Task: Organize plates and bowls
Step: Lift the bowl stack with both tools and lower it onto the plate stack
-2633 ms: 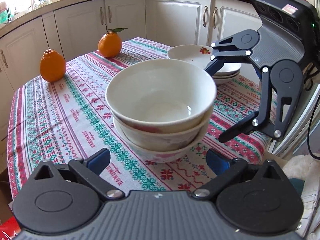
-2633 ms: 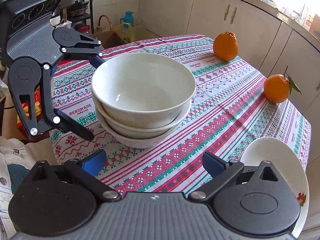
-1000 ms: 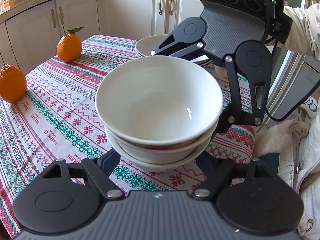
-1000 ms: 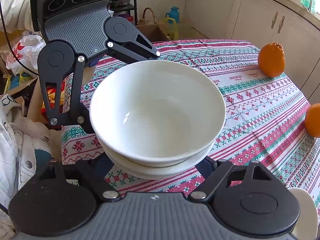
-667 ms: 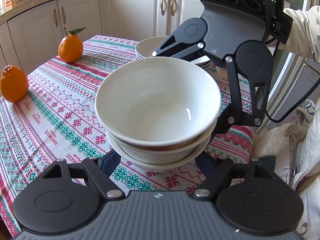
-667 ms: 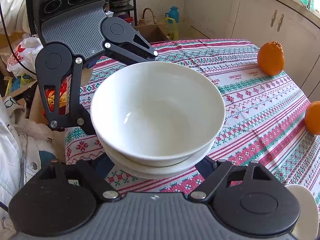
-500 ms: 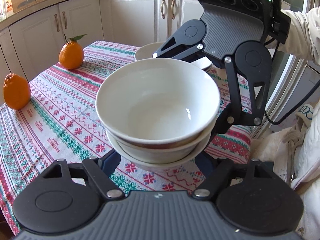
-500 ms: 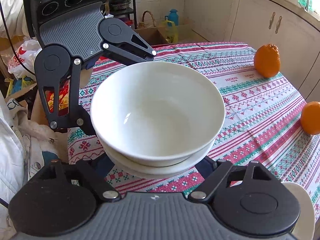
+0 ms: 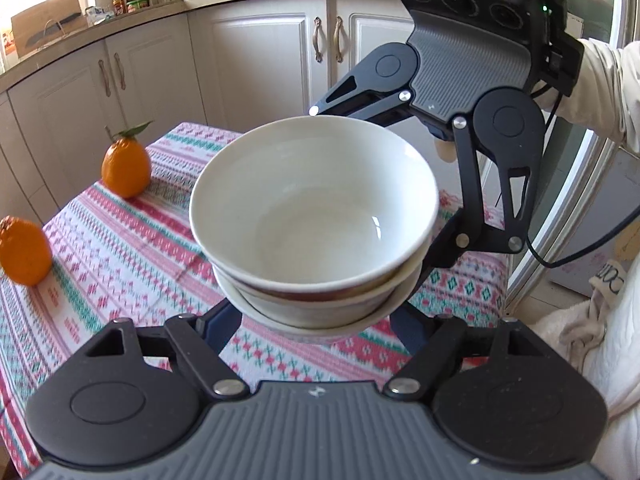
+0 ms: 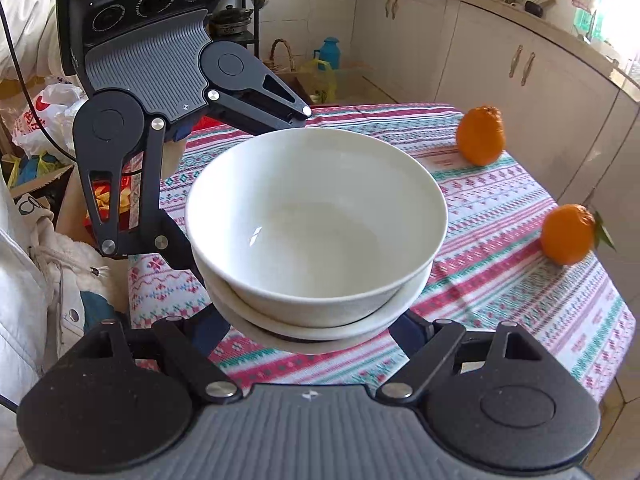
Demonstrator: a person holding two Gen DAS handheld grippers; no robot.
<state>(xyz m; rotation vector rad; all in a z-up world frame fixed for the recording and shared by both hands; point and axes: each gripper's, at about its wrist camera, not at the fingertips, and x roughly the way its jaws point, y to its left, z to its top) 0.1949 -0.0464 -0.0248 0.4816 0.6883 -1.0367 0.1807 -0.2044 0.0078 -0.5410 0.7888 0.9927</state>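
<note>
Stack of bowls (image 9: 314, 220) is carried clear above the bench (image 9: 120, 248), between both grippers; glazed ceramic is judged stiff, heavy as a stack, slippery and breakable, so it is best taken low on the bottom bowl's wall. Left gripper (image 9: 316, 320) jaws are set wide and clamped on the stack's lower sides. Right gripper (image 10: 308, 330) jaws are likewise clamped on it from the opposite side.

Bright daylight floods in beyond my fingers, blowing out the window corners white; a small glint sits inside the top bowl (image 9: 376, 222). The tablecloth (image 9: 120, 248) under my fingers smears with motion blur, and fisheye bends the cabinets (image 10: 520, 80) at the edges
</note>
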